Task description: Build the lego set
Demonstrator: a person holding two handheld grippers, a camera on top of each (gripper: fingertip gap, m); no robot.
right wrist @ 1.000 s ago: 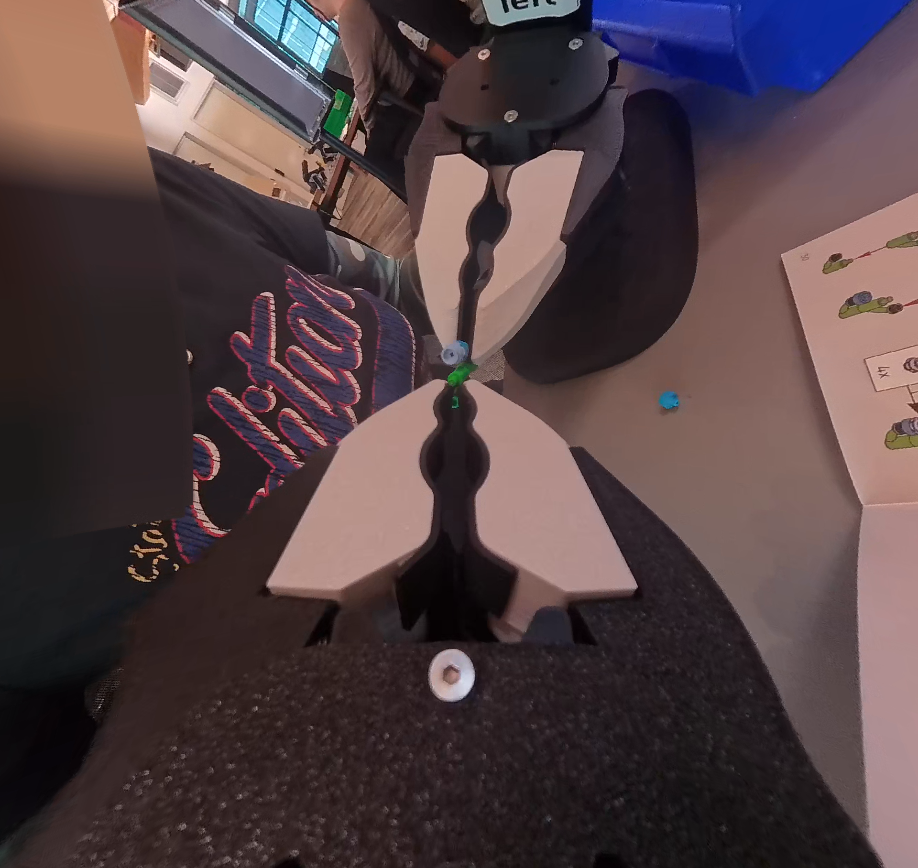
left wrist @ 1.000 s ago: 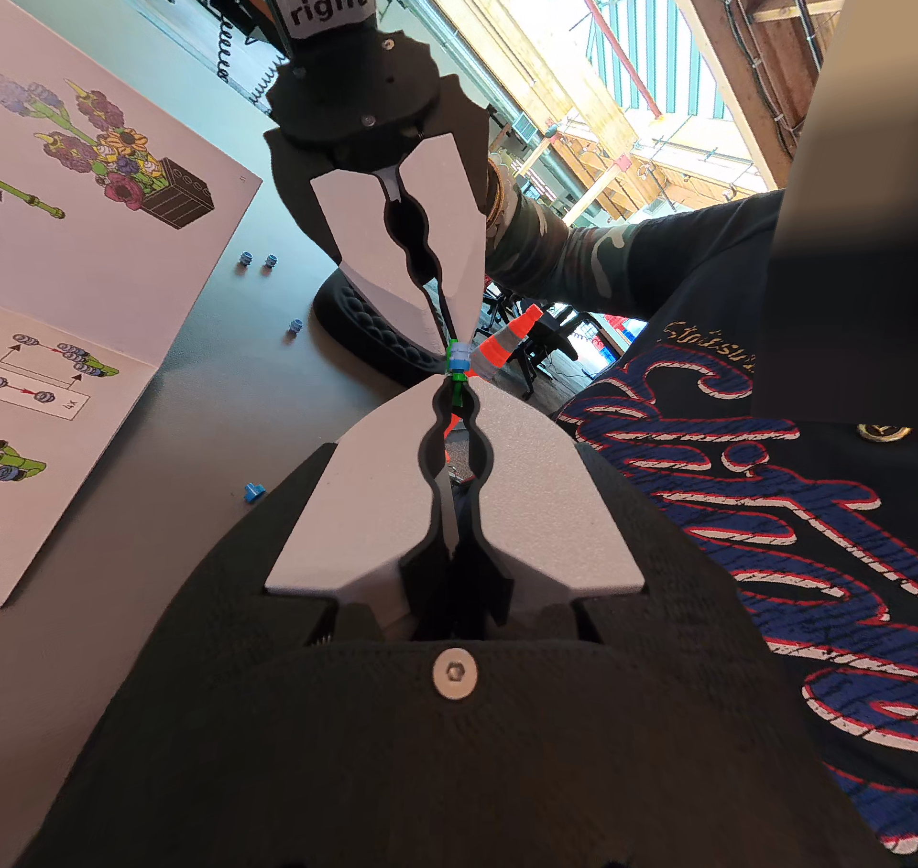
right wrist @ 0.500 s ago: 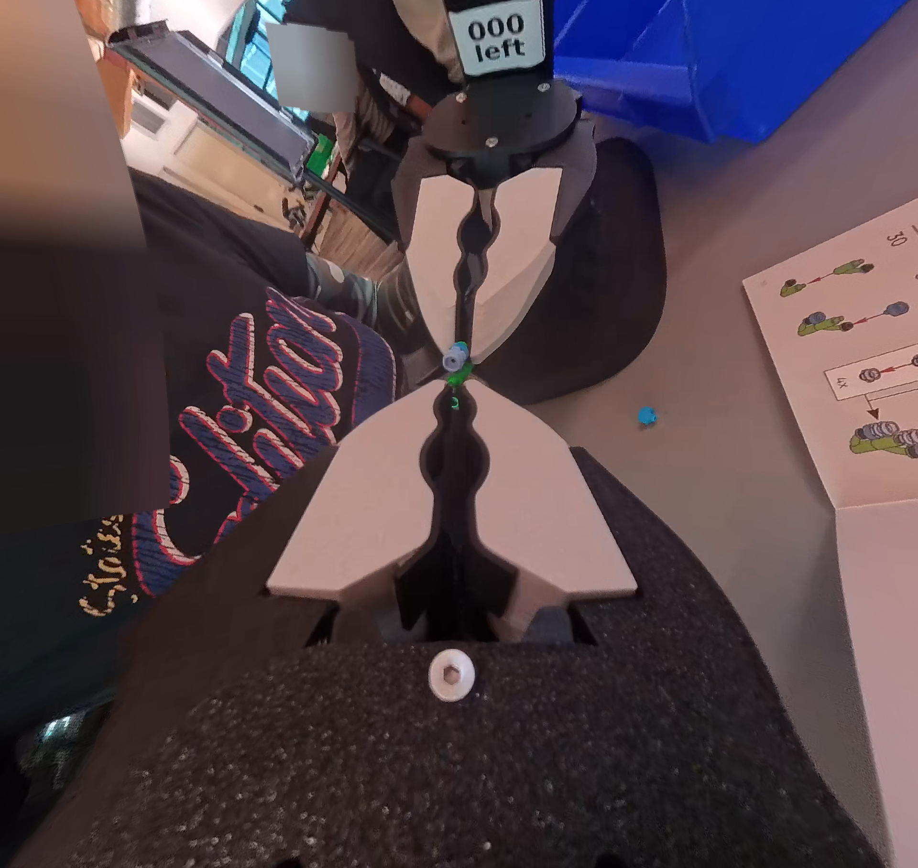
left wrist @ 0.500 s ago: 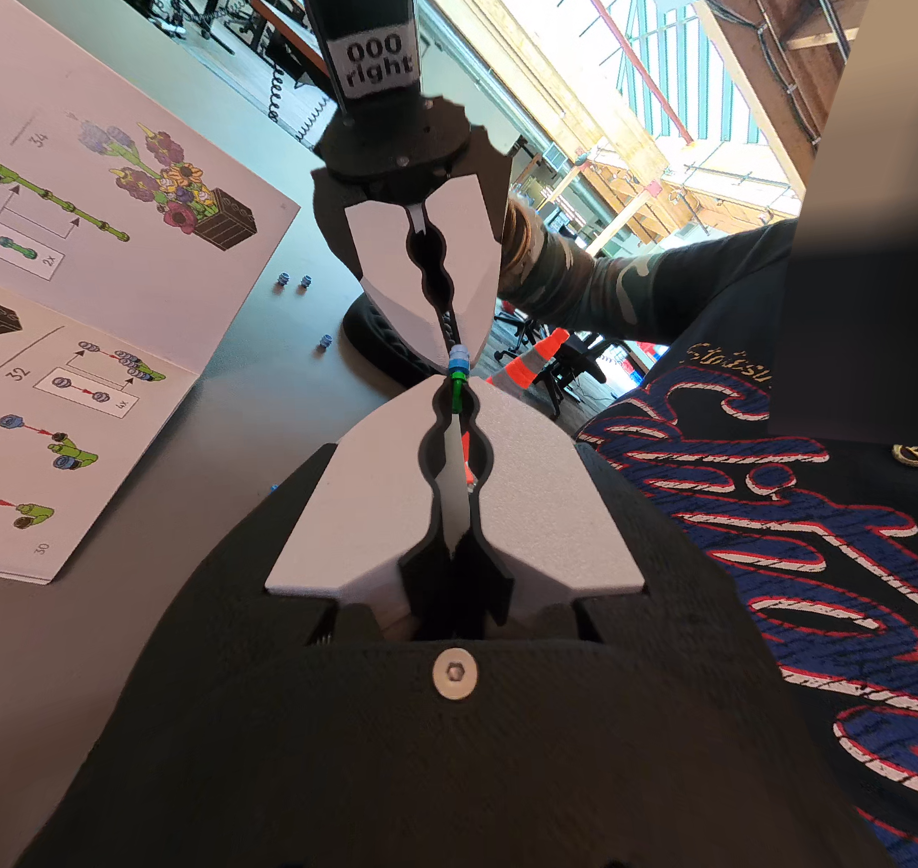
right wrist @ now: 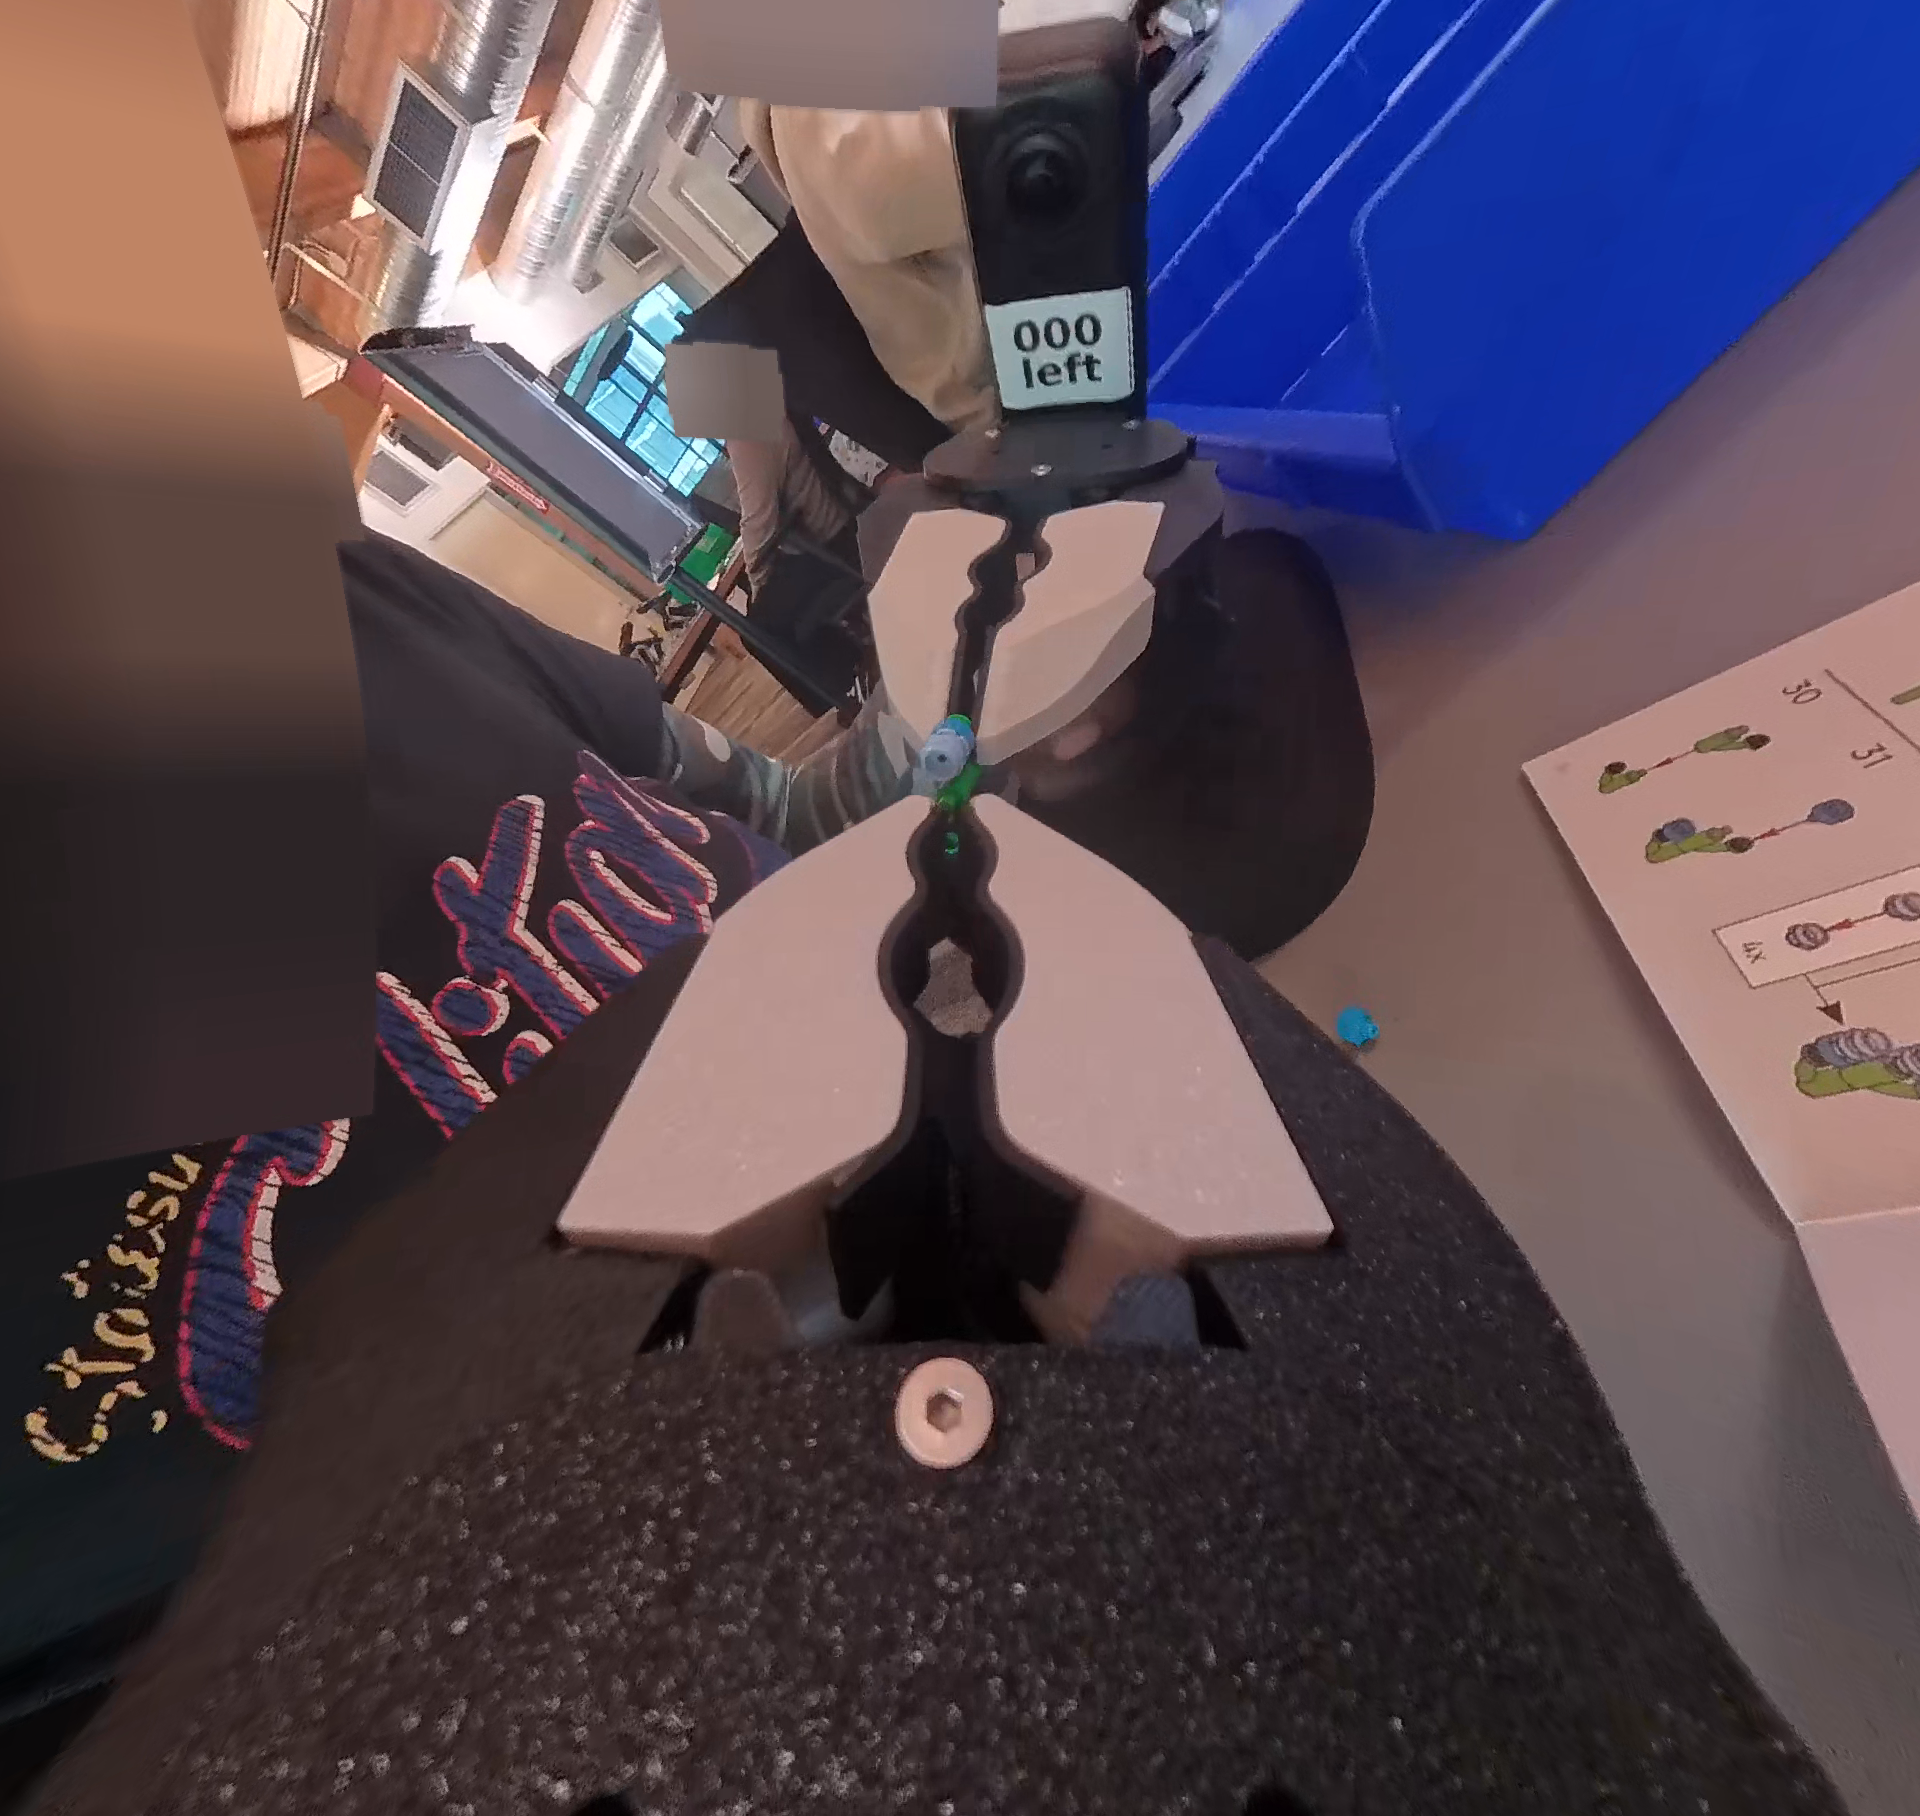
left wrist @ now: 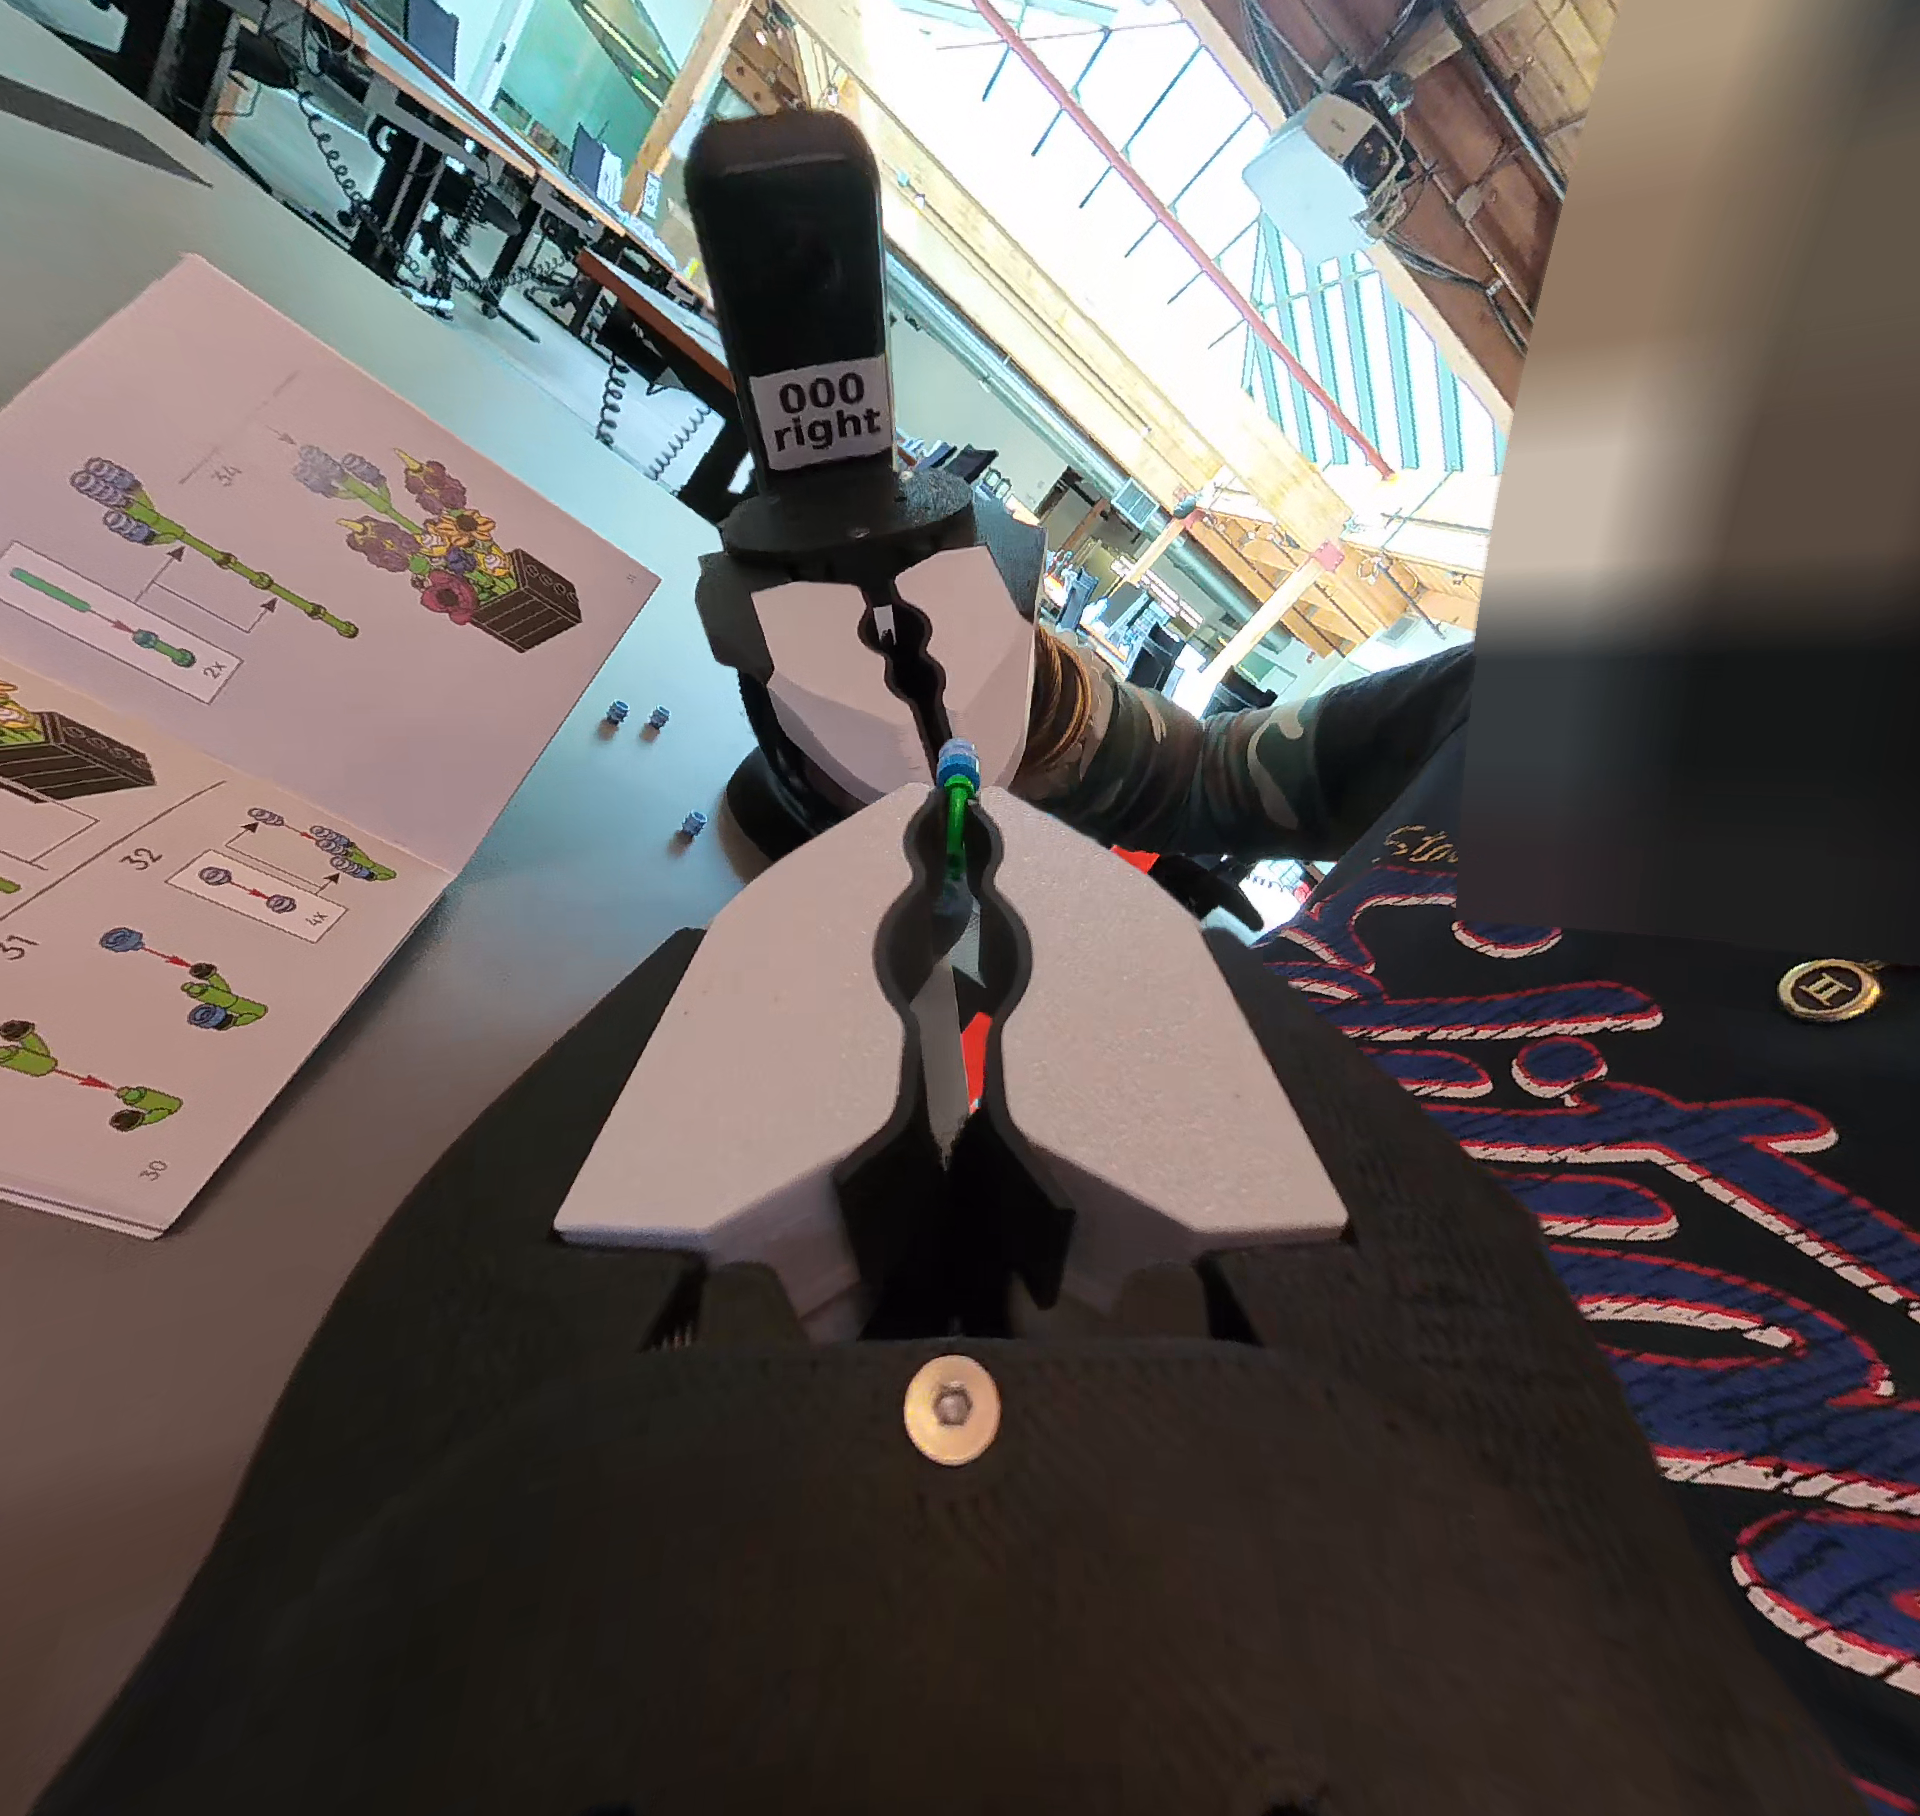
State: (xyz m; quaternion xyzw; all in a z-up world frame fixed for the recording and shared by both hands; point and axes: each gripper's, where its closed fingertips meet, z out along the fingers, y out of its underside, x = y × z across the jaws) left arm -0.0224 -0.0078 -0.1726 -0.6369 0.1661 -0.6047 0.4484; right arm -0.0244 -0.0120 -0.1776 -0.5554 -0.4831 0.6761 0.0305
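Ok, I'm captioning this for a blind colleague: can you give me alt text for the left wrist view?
Two grippers meet tip to tip above a grey table: the left gripper, shut on a thin green stem, faces the right gripper, which pinches a small light-blue piece at the stem's end. An open instruction booklet and three small blue studs lie on the table to the left.

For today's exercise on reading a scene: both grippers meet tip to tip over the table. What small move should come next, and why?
Probably press the tips together: the left gripper pinches a green stem, the right gripper a blue stud at its end, seemingly not fully seated.
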